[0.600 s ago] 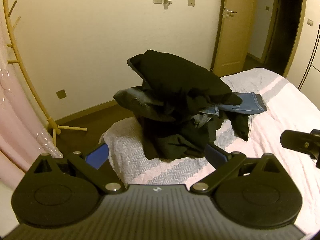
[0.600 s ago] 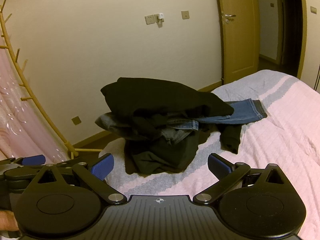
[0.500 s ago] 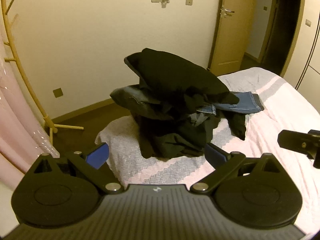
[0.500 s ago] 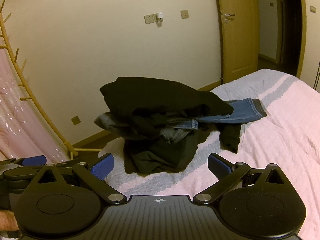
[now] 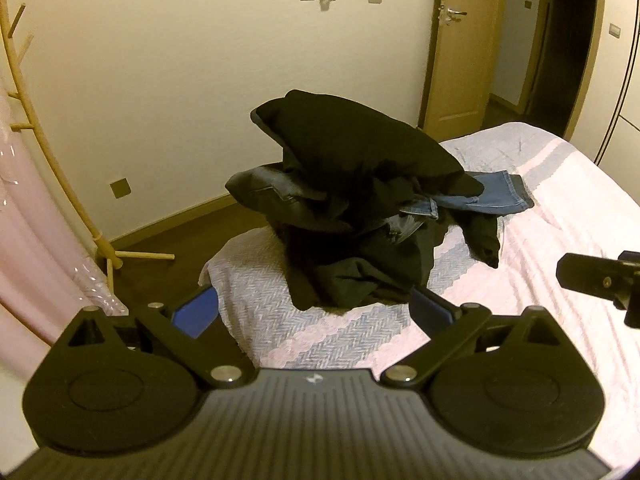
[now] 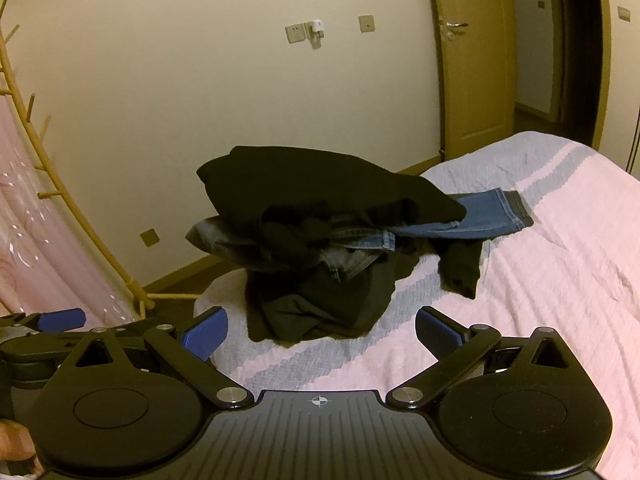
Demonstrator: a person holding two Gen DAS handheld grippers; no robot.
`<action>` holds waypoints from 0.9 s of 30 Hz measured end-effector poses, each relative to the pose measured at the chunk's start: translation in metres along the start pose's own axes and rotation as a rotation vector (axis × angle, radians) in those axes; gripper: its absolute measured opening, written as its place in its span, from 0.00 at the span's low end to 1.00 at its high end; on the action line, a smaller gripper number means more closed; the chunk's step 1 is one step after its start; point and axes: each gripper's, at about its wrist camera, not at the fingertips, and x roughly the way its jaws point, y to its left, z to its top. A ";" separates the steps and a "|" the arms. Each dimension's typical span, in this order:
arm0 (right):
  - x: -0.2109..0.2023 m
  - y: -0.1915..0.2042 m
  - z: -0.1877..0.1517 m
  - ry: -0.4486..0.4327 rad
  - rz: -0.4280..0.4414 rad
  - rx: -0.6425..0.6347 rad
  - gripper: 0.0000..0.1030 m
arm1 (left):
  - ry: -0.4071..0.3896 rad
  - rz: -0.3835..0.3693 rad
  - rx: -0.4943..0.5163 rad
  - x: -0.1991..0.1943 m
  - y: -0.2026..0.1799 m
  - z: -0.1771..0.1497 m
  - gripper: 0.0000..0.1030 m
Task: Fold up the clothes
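A heap of clothes [image 5: 360,208] sits on the near corner of the bed [image 5: 560,216]: a black garment [image 5: 352,140] on top, blue jeans [image 5: 492,198] poking out to the right, more dark cloth below. In the right wrist view the same heap of clothes [image 6: 320,248] has the jeans [image 6: 480,216] at its right. My left gripper [image 5: 316,312] stands open, short of the heap, with nothing between its blue pads. My right gripper [image 6: 320,336] is open too, also short of the heap. The left gripper's fingertip [image 6: 60,318] shows at the right view's left edge.
A pink and grey-striped bedspread [image 6: 540,280] covers the bed. A wooden coat stand [image 5: 52,152] and pink curtain [image 5: 24,240] stand on the left. Behind are a cream wall [image 5: 200,60] and a wooden door [image 5: 460,52]. Dark floor [image 5: 168,236] lies beyond the bed corner.
Both views have shifted only slightly; the heap sits a touch lower and more central in the left wrist view. Both grippers stay open.
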 end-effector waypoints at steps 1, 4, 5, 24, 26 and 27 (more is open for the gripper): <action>0.000 0.000 -0.001 0.001 -0.002 -0.001 0.99 | 0.001 -0.015 0.002 0.000 0.001 0.000 0.97; 0.002 -0.001 -0.001 0.004 -0.003 0.003 0.99 | 0.005 -0.021 0.000 0.000 0.003 -0.001 0.97; 0.003 0.000 -0.002 0.003 -0.004 0.002 0.99 | 0.006 -0.022 0.000 0.000 0.004 -0.002 0.97; 0.010 0.009 -0.002 0.012 -0.010 -0.017 0.99 | 0.020 -0.022 -0.006 -0.001 0.010 -0.006 0.97; 0.010 0.009 -0.002 0.012 -0.009 -0.018 0.99 | 0.022 -0.022 -0.007 0.000 0.010 -0.006 0.97; 0.010 0.010 -0.001 0.012 -0.009 -0.019 0.99 | 0.023 -0.022 -0.007 0.000 0.010 -0.006 0.97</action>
